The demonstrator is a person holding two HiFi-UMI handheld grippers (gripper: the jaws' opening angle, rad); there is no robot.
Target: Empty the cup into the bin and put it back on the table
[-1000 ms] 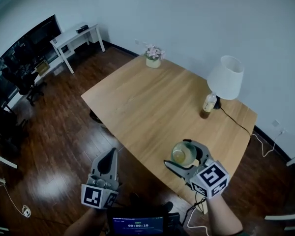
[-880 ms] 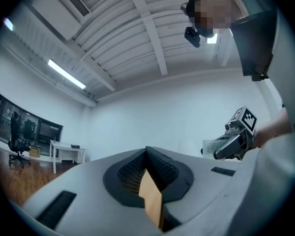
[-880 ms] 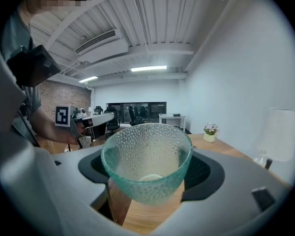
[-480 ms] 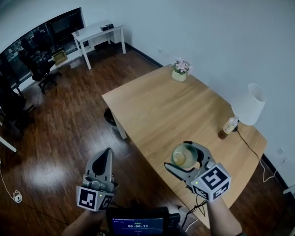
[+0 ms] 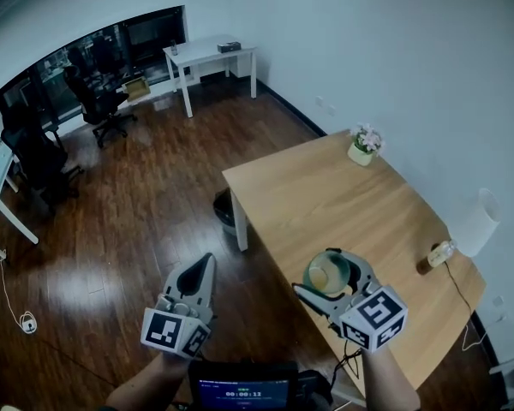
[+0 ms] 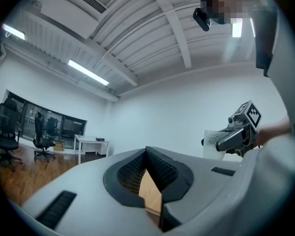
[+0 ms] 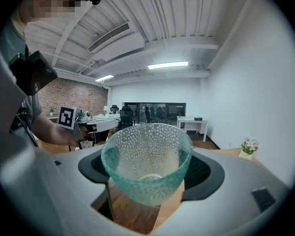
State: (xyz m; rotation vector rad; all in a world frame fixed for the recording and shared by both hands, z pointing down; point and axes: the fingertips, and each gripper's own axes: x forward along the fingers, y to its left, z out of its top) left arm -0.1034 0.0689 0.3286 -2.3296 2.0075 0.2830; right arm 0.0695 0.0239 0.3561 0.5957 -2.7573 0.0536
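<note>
A bubbled teal glass cup [image 5: 325,274] sits upright between the jaws of my right gripper [image 5: 321,271], which is shut on it, above the near edge of the wooden table [image 5: 360,204]. Something pale yellow shows inside the cup in the head view. In the right gripper view the cup [image 7: 146,161] fills the space between the jaws of that gripper [image 7: 147,178]. My left gripper [image 5: 204,264] hangs over the floor left of the table, shut and empty [image 6: 147,181]. A dark bin [image 5: 225,210] stands on the floor by the table's left corner leg.
On the table stand a flower pot [image 5: 362,146], a white lamp [image 5: 478,223] and a bottle [image 5: 439,253] at the right. A white desk [image 5: 210,58] and office chairs [image 5: 98,101] stand at the far wall. Dark wood floor lies left of the table.
The head view has swung left: the table has slid to the right of the picture and more floor and the bin show. Both grippers keep their hold and spacing.
</note>
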